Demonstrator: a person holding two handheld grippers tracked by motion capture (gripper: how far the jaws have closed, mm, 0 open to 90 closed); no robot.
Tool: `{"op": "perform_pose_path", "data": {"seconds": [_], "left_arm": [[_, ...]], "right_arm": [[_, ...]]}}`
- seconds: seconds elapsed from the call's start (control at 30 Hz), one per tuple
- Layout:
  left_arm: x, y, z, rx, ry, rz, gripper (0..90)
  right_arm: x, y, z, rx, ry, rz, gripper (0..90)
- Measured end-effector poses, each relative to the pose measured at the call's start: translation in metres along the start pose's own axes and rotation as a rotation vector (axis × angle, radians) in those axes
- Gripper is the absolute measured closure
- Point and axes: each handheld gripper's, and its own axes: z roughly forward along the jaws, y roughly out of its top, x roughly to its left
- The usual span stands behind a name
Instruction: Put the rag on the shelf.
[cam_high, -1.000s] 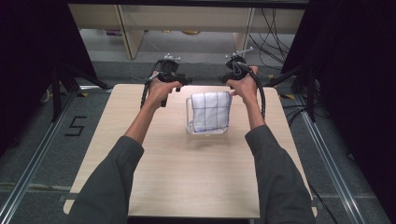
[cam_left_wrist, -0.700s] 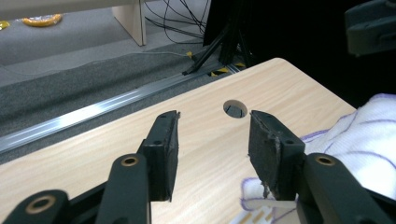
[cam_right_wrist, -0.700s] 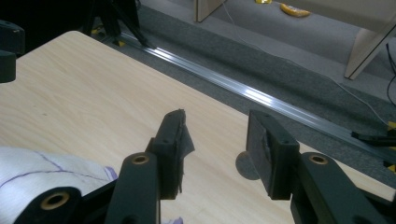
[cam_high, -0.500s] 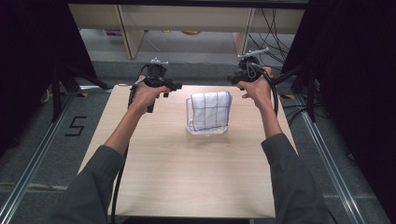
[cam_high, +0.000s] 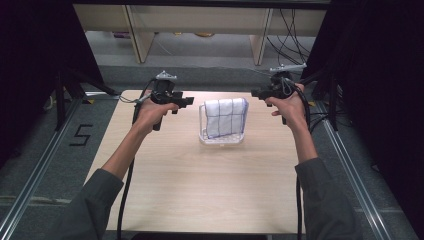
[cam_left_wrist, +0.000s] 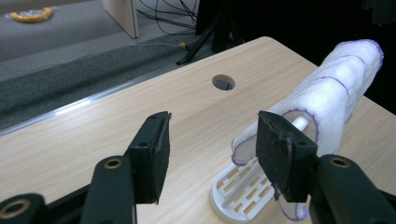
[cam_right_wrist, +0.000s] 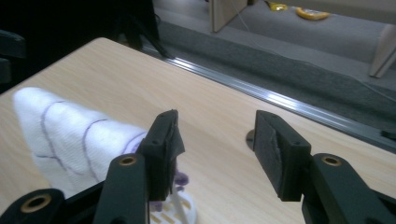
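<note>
A white cloth with a purple grid (cam_high: 226, 116) hangs over a small white slotted rack (cam_high: 222, 139) at the middle of the wooden table (cam_high: 200, 190). My left gripper (cam_high: 188, 102) is held to the left of the cloth with its jaws pointing right, apart from it. To the cloth's right is my right gripper (cam_high: 256, 92), jaws pointing left. Both pairs of jaws have just been opening, with nothing between them. In the left gripper view the cloth (cam_left_wrist: 327, 95) and rack base (cam_left_wrist: 236, 191) lie beyond the open left gripper (cam_left_wrist: 212, 126). The right gripper view has the cloth (cam_right_wrist: 65, 133) left of the open right gripper (cam_right_wrist: 217, 123).
A round hole (cam_left_wrist: 223, 82) is cut in the table near its far edge. Beyond that edge are wooden shelf legs (cam_high: 134, 35) and cables (cam_high: 290, 25) on the grey floor. Metal rails (cam_high: 45, 160) run along both sides, with dark stands at the far corners.
Both hands have moved outward from the cloth, the left to the left and the right to the right. The cloth stays draped on the rack.
</note>
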Motion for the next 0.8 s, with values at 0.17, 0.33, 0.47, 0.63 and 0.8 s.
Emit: {"op": "perform_pose_path", "data": {"seconds": [0.17, 0.33, 0.47, 0.63, 0.8], "left_arm": [[-0.002, -0.009, -0.004, -0.005, -0.004, -0.013, 42.7], [-0.002, -0.016, -0.009, -0.007, -0.022, -0.024, 40.1], [-0.004, -0.02, -0.012, -0.015, -0.024, -0.032, 38.6], [-0.009, -0.023, -0.016, -0.012, -0.027, -0.022, 37.1], [-0.013, -0.028, -0.014, -0.017, -0.049, -0.04, 36.8]], "right_arm": [[-0.002, -0.008, -0.005, 0.003, -0.004, -0.009, 49.8], [0.0, -0.014, -0.009, -0.005, -0.003, -0.028, 48.7], [0.003, -0.016, -0.015, -0.024, 0.046, 0.012, 48.5], [0.004, -0.019, -0.021, -0.033, 0.041, -0.013, 47.5], [0.007, -0.026, -0.029, -0.052, 0.039, 0.003, 46.6]]}}
